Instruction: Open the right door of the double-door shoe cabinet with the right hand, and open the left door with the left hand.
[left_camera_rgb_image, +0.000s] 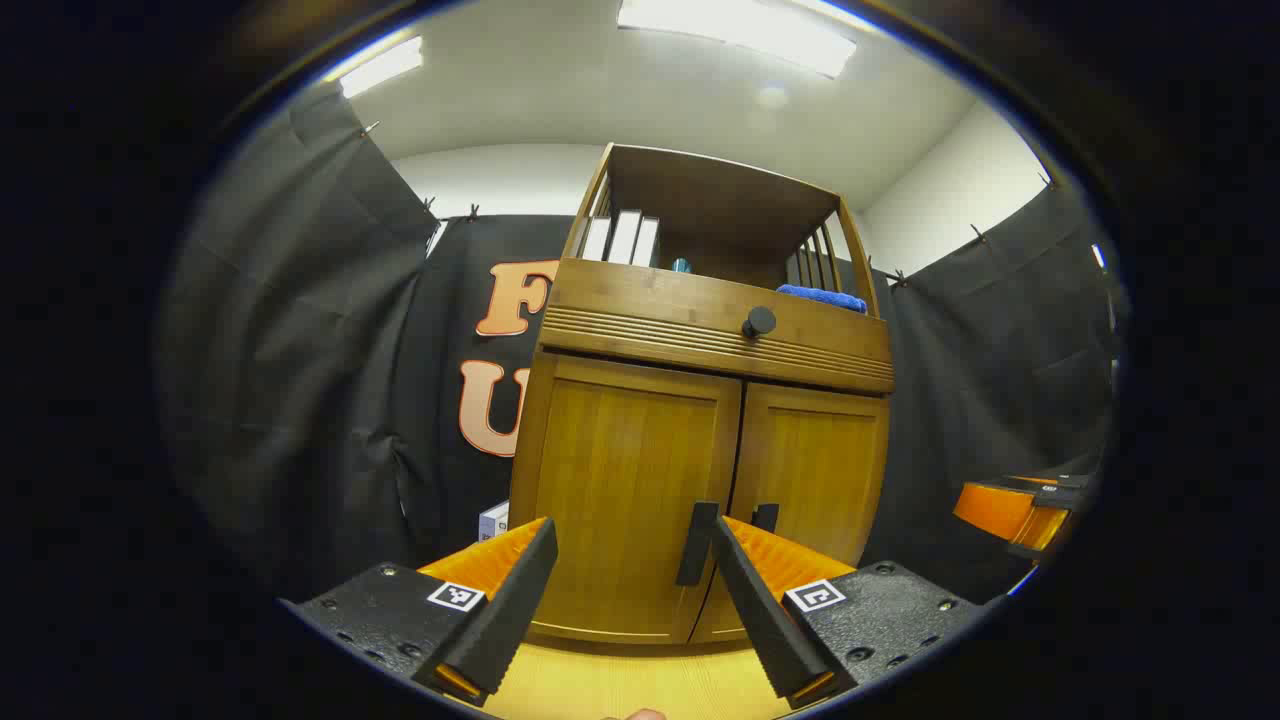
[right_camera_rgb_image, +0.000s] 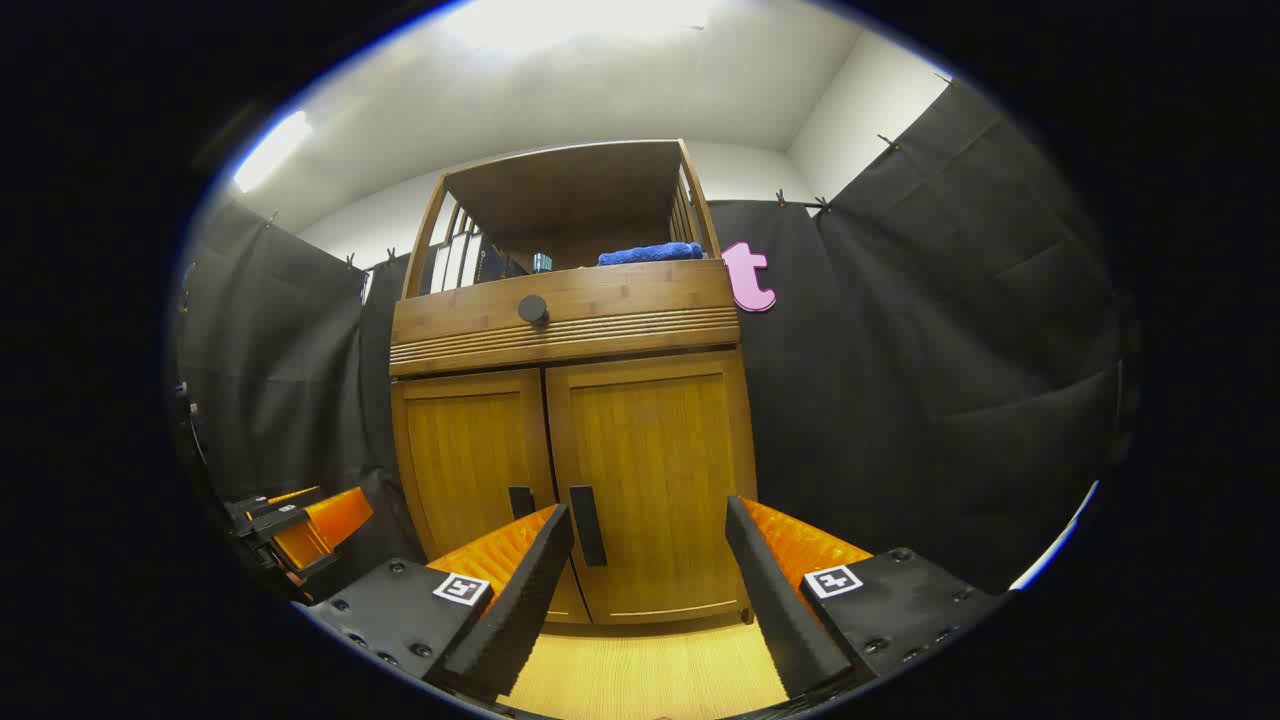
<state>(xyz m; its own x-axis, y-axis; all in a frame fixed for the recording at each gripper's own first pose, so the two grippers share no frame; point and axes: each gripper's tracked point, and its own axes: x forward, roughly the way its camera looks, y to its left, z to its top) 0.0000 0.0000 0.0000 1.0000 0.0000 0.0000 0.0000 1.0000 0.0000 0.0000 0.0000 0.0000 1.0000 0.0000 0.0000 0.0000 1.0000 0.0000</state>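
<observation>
The wooden shoe cabinet (left_camera_rgb_image: 700, 340) stands ahead with both doors closed. In the left gripper view, the left door (left_camera_rgb_image: 620, 470) carries a dark vertical handle (left_camera_rgb_image: 697, 543) beside the right door's handle (left_camera_rgb_image: 765, 517). My left gripper (left_camera_rgb_image: 633, 528) is open in front of the left door, short of it, its right finger (left_camera_rgb_image: 745, 590) just below that handle. In the right gripper view, my right gripper (right_camera_rgb_image: 648, 510) is open before the right door (right_camera_rgb_image: 650, 450). The right door's handle (right_camera_rgb_image: 587, 525) is next to my left finger (right_camera_rgb_image: 530, 570). The left gripper (right_camera_rgb_image: 310, 525) shows at far left.
A drawer with a round dark knob (right_camera_rgb_image: 532, 309) sits above the doors. The open shelf on top holds books (left_camera_rgb_image: 622, 238) and a blue cloth (right_camera_rgb_image: 650, 253). A small white box (left_camera_rgb_image: 493, 520) stands left of the cabinet. Black cloth walls surround it, and light wood floor (right_camera_rgb_image: 640, 670) lies below.
</observation>
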